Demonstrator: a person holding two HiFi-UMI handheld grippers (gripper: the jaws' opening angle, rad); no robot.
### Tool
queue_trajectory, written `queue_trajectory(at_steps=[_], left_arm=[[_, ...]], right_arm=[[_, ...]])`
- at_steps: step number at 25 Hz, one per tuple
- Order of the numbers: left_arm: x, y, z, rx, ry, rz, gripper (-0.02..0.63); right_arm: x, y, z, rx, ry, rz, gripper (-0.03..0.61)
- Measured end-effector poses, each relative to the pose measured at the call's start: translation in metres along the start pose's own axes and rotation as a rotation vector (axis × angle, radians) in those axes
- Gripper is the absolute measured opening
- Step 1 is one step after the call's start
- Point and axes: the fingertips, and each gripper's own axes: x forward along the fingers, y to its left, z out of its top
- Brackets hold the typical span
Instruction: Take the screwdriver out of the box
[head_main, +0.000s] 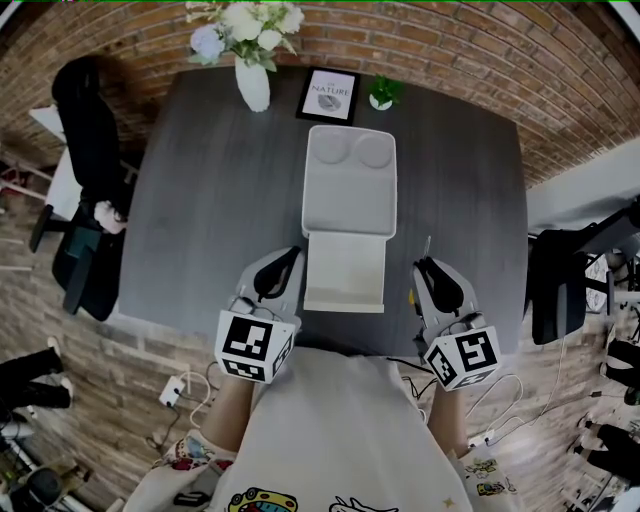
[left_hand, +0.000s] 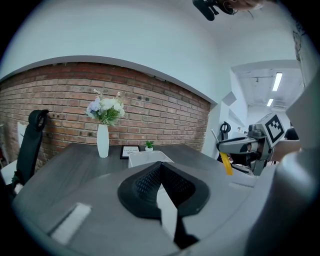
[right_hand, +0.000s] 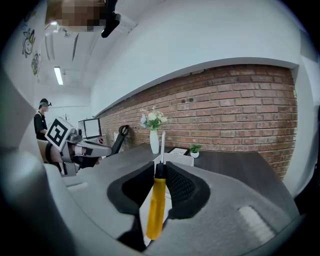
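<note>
Clamping yellow-handled screwdriver (right_hand: 155, 202) between right tongs (right_hand: 160, 170), beside white box (head_main: 307, 190)

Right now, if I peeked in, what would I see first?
The yellow screwdriver, clamped in the right hand-held gripper near the front edge of the table. An open white box lies mid-table, and a white vase of flowers stands at the far edge by the brick wall.
</note>
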Motion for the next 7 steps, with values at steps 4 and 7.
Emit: queue_trajectory(at_steps=[4, 7], left_arm=[[0.0, 0.0, -0.0012, 0.001, 0.001, -0.001, 0.009], [-0.0006, 0.0009, -0.0023, -0.001, 0.004, 0.003, 0.01]], right_arm=[[0.0013, 0.0009, -0.0019, 0.0, 0.004, 0.005, 0.074], [0.002, 0.0026, -0.0035, -0.002, 0.009, 0.009, 0.074]])
